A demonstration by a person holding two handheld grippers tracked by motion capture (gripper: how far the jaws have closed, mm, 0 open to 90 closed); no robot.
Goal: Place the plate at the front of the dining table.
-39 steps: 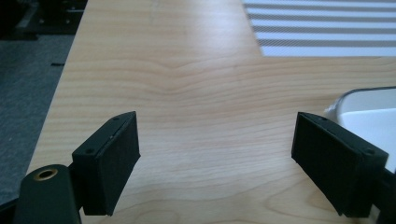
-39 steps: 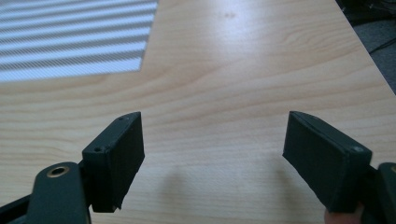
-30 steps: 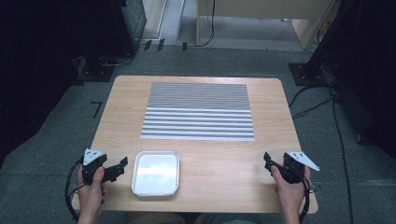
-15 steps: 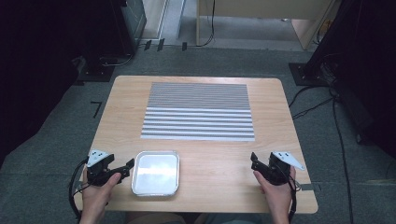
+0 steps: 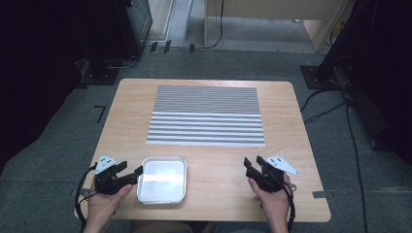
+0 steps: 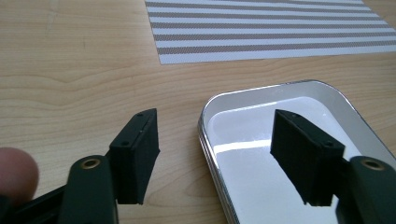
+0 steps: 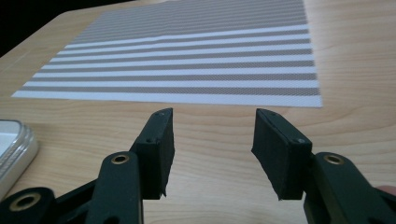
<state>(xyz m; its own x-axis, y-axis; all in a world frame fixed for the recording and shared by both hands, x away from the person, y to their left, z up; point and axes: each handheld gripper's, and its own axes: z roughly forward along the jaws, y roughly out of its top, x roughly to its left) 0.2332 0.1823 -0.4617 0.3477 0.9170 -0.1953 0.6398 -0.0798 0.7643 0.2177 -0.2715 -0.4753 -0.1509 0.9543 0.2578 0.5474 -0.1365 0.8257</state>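
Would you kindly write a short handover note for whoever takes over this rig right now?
Left gripper: open, its fingers straddling the left rim of the tin, one outside, one over the inside; nothing gripped.
Right gripper: open, holding nothing, over bare table to the tin's right, pointed at the striped mat.
Tin sits at the near edge, in front of the mat.
Done: nothing moved yet.
Left: probably close on the rim and lift.

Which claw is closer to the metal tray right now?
Left. The left claw is open at the metal tray's left rim, jaws straddling it. The right claw is open, well off to the tray's right over bare table.
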